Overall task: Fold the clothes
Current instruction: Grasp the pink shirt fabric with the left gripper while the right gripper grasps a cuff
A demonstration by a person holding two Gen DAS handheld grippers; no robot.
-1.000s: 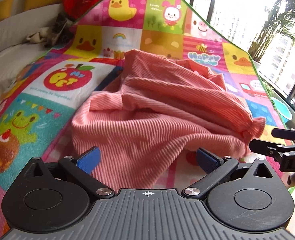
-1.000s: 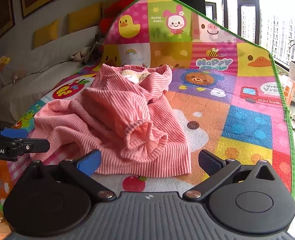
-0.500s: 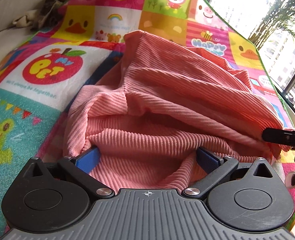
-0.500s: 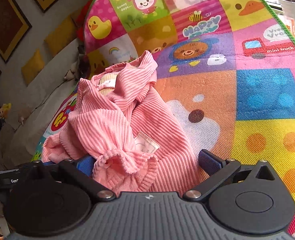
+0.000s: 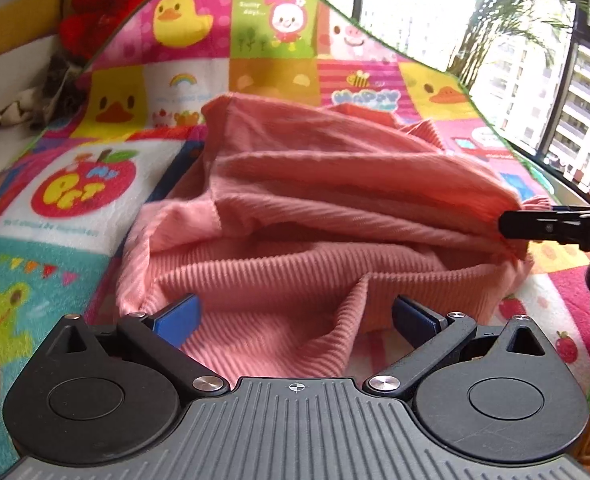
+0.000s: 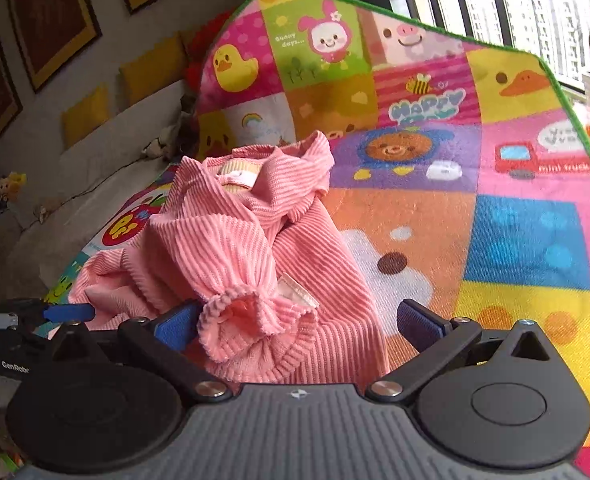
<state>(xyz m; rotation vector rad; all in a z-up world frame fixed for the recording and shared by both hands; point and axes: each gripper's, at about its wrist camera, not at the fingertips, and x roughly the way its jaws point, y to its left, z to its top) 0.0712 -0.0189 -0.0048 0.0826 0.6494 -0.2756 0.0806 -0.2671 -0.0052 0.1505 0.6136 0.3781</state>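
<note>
a bright patchwork play mat (image 6: 527,240) printed with ducks, a bunny, a bear and a red truck covers the area and rises at its far end, edged in green. on it, toward the left side as the right wrist view shows it, lies a crumpled pink ribbed corduroy garment (image 5: 295,216), bunched in thick folds, its collar (image 6: 255,168) turned up at the far end and a white label showing inside. a gathered sleeve cuff (image 6: 235,320) with an elastic edge sits at the near end of the heap, touching the inner face of the left blue pad of the right hand-held gripper (image 6: 295,320), whose fingers are spread wide with the cuff and hem cloth between them; they pinch nothing. the left hand-held gripper (image 5: 295,316) is likewise spread, its blue pads (image 5: 177,316) resting at either side of a raised fold of the garment's near edge. a small white care tag (image 6: 297,290) lies on the cloth just behind the cuff. yellow cushions (image 6: 83,112) and framed pictures (image 6: 51,20) line the wall on the left.
</note>
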